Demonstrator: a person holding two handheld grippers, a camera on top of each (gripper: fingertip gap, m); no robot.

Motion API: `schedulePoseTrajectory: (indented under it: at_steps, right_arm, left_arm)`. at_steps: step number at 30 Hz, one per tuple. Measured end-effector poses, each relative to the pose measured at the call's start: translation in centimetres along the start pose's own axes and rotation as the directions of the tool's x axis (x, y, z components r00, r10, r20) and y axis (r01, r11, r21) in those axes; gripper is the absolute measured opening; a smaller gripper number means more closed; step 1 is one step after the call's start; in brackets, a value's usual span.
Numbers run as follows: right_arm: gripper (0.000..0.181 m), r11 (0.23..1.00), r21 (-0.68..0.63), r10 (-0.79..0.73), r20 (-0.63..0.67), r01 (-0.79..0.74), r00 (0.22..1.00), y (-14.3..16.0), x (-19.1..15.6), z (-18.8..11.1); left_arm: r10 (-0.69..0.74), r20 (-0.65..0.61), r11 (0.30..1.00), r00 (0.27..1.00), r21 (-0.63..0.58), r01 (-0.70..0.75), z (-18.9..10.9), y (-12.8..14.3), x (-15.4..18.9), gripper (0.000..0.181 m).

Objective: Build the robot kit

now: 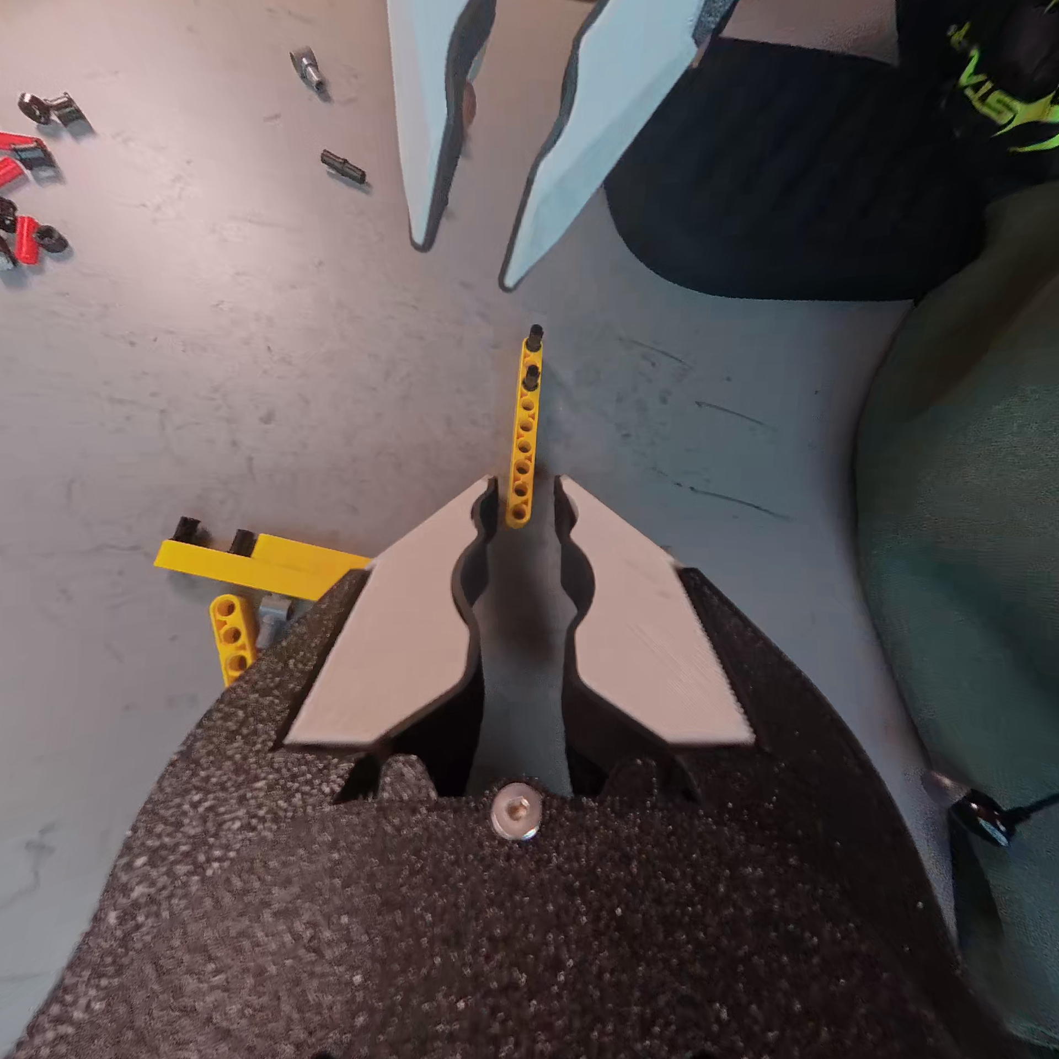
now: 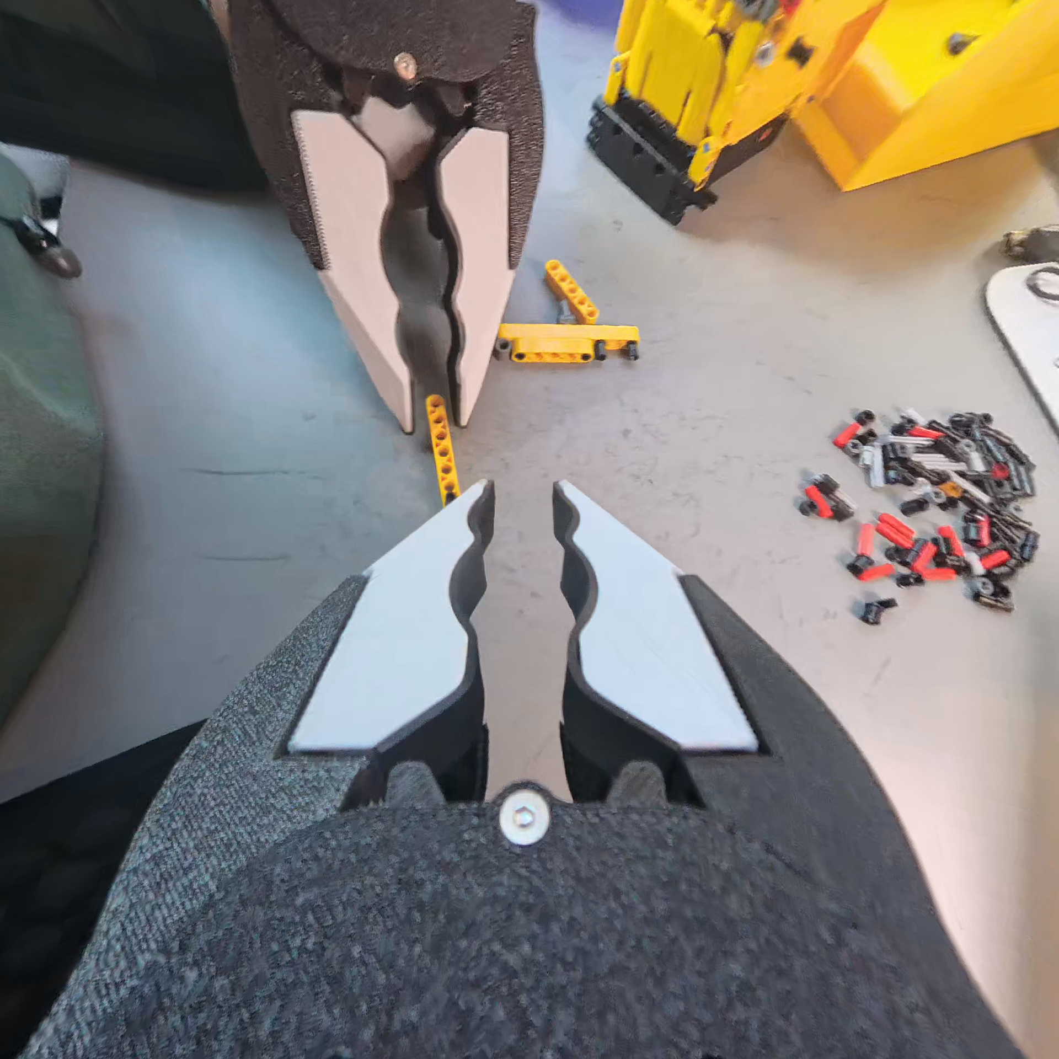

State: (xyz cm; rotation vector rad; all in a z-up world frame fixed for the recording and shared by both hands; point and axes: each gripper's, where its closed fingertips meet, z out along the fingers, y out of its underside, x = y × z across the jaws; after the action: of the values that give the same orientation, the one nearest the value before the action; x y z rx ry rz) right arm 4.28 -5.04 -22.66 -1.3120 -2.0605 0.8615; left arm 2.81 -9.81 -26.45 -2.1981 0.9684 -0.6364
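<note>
Grey table (image 1: 229,372), yellow beam (image 1: 524,447)

Left gripper (image 1: 522,484): lower centre of frame, jaws parted, nothing clamped. Right gripper (image 2: 522,487): lower centre of frame, jaws parted, empty, tips facing the left gripper's.

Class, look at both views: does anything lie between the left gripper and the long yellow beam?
Nothing visible does. The long yellow beam lies on the table, its near end between the open jaws of the left gripper.
</note>
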Motion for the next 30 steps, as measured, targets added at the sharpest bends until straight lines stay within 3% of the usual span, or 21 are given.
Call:
schedulePoseTrajectory:
  at_steps: [3, 6, 13, 22, 25, 30]
  right_arm:
    - [0.020, 0.991, 0.125, 0.066, -0.078, -0.056, 0.995, -0.1, 1.8, -1.1]
    - [0.019, 0.983, 0.178, 0.076, -0.149, -0.048, 0.986, 0.3, 3.5, -1.9]
    - [0.019, 0.973, 0.228, 0.070, -0.197, -0.024, 0.978, 0.5, 4.8, -2.0]
    - [0.017, 0.973, 0.231, 0.074, -0.221, -0.022, 0.972, 1.1, 4.8, -2.3]
    - [0.017, 0.974, 0.225, 0.067, -0.219, -0.016, 0.973, 1.2, 4.6, -2.0]
    - [0.017, 0.979, 0.203, 0.060, -0.196, -0.019, 0.979, 1.5, 4.3, -1.2]
  left_arm:
    - [-0.044, 0.015, 0.996, 0.999, 0.078, 0.042, -1.8, -1.0, -0.8, 0.021]
    - [-0.081, 0.119, 0.988, 0.990, 0.143, 0.064, -4.2, -1.5, -2.7, 0.021]
    - [-0.115, 0.283, 0.993, 0.952, 0.052, 0.105, -3.3, 1.3, -5.0, 0.036]
    - [-0.009, 0.334, 1.000, 0.943, 0.001, 0.010, -3.1, 1.3, -5.9, 0.020]
    - [0.111, 0.373, 0.994, 0.921, -0.036, -0.106, -3.2, 1.4, -5.7, 0.004]
    - [0.228, 0.409, 0.974, 0.883, -0.087, -0.211, -3.1, 1.4, -5.5, 0.000]
